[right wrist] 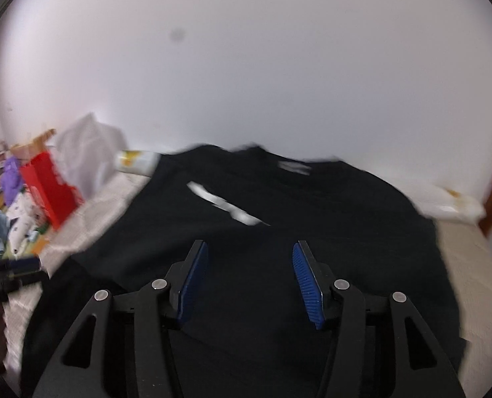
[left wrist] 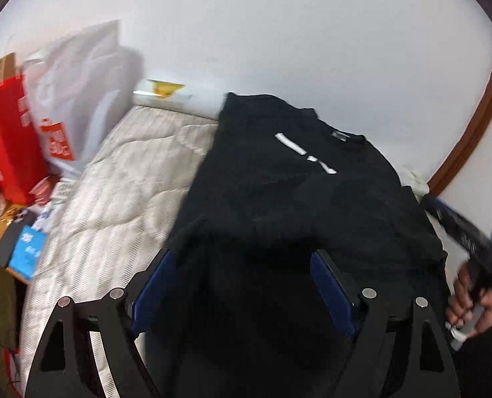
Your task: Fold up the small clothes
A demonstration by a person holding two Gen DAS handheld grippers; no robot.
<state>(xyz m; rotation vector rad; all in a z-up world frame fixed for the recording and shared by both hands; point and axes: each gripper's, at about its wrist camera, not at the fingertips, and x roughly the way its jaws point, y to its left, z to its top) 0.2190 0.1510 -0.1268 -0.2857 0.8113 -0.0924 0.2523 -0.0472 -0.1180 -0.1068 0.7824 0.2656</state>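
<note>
A black sweatshirt point(left wrist: 279, 182) with a white printed stripe point(left wrist: 304, 152) lies spread on a pale quilted mattress point(left wrist: 113, 182), collar toward the wall. My left gripper point(left wrist: 241, 258) hangs just over its near part, jaws wide apart with the dark cloth lying under and between the blue pads point(left wrist: 332, 292). In the right wrist view the sweatshirt point(right wrist: 312, 215) fills the middle. My right gripper point(right wrist: 250, 245) stands open above it, and nothing is pinched between its blue pads point(right wrist: 307, 282). A hand point(left wrist: 468, 301) grips that tool's handle at the right edge of the left wrist view.
A red paper bag point(left wrist: 7, 139) and a white plastic bag point(left wrist: 76, 93) stand at the mattress's left end, with boxes and clutter point(left wrist: 27, 242) beside them. A white roll point(left wrist: 179, 96) lies against the wall. A brown wooden frame point(left wrist: 471, 116) runs on the right.
</note>
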